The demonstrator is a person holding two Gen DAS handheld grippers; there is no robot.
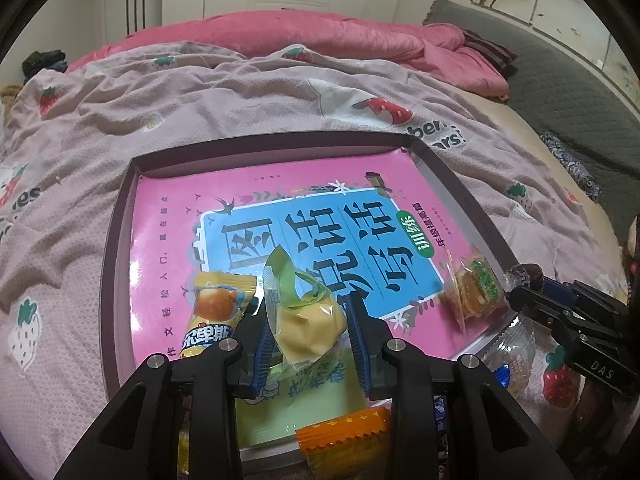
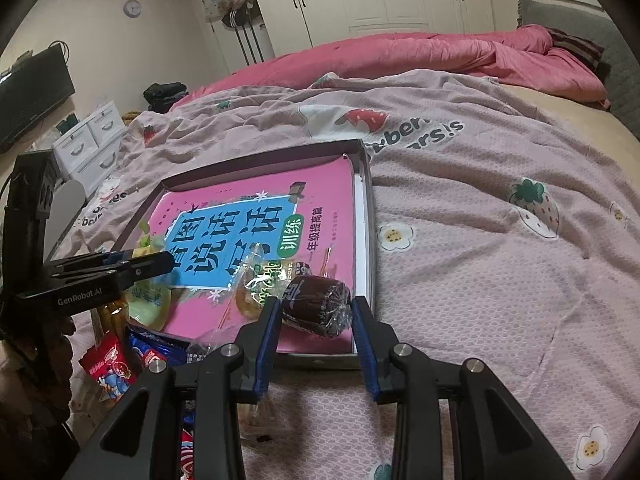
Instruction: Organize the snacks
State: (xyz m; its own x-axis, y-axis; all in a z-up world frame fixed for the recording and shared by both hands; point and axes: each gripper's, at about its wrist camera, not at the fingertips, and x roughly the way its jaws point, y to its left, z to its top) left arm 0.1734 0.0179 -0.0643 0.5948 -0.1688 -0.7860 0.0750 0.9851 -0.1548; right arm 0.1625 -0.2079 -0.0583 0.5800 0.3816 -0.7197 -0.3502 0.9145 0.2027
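Observation:
My left gripper [image 1: 310,334] is shut on a yellow cake in a clear green wrapper [image 1: 308,320], low over the near part of a pink book [image 1: 256,208]. The book lies inside a shallow dark box [image 1: 120,236]. In the right wrist view my right gripper [image 2: 316,308] is shut on a round brown cake in clear wrap [image 2: 314,300], above the box's near right corner [image 2: 370,240]. Each gripper shows in the other's view: the right gripper [image 1: 528,284] at the right edge, the left gripper [image 2: 166,260] at the left.
On the book lie an orange-yellow packet [image 1: 218,308] and a brown-and-green snack [image 1: 476,284]. An orange wrapper [image 1: 344,436] and a clear packet [image 1: 512,352] sit near the box's front. Red [image 2: 112,364] and blue [image 2: 156,348] packets are piled on the strawberry bedsheet [image 2: 480,280].

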